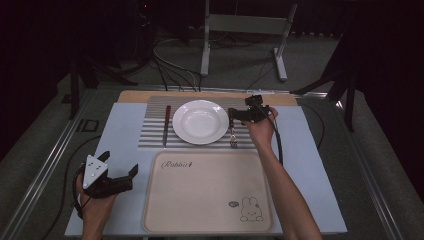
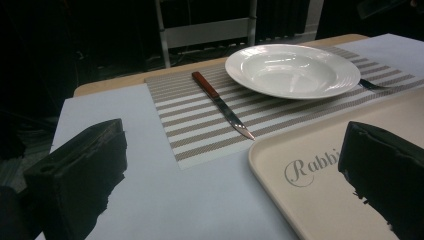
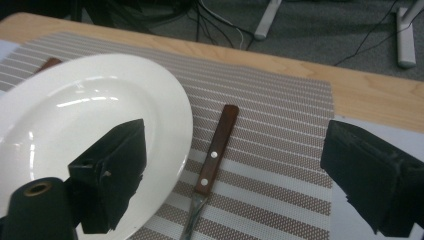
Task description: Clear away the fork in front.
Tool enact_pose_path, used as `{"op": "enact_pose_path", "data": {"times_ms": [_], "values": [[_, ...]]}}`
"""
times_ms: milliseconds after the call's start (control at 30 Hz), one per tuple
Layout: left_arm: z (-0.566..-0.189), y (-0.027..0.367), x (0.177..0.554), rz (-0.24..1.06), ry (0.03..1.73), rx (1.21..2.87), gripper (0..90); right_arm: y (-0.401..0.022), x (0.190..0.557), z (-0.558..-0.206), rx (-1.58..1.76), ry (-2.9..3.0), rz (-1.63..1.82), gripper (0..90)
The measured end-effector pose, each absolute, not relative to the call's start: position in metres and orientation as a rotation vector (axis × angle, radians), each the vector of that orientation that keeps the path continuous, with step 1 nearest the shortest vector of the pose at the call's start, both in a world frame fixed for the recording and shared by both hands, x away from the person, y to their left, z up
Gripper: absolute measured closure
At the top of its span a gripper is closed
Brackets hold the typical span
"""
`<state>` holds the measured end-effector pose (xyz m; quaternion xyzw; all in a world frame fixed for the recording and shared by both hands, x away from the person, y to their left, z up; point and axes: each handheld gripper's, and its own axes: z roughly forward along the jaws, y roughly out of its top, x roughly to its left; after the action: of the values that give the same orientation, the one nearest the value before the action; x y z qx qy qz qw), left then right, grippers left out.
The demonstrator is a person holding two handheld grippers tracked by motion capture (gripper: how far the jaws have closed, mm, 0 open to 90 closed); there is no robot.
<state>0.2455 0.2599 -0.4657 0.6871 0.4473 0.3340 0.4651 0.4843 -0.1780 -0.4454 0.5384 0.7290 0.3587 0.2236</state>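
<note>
The right hand-held gripper [image 1: 234, 121], jaws apart, hovers over the fork [image 3: 210, 165] right of centre beside the plate [image 3: 75, 125], probably about to descend and clamp its handle.

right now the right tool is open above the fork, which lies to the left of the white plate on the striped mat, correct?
Not quite. The fork lies to the right of the white plate, not its left; the knife is what lies on the left. The high view shows this. The rest holds: the right tool is open above the fork, on the striped mat.
</note>
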Motion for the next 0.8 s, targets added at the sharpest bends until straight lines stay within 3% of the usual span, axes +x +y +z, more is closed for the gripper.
{"op": "enact_pose_path", "data": {"times_ms": [367, 800], "values": [[-0.466, 0.261, 0.246, 0.814, 1.100, 1.684, 0.0, -0.174, 0.495, -0.469, 1.555, 2.038, 0.916, 11.8], [-0.467, 0.262, 0.246, 0.803, 1.108, 1.676, 0.0, -0.173, 0.502, -0.492, 1.591, 2.075, 0.842, 22.6]]}}
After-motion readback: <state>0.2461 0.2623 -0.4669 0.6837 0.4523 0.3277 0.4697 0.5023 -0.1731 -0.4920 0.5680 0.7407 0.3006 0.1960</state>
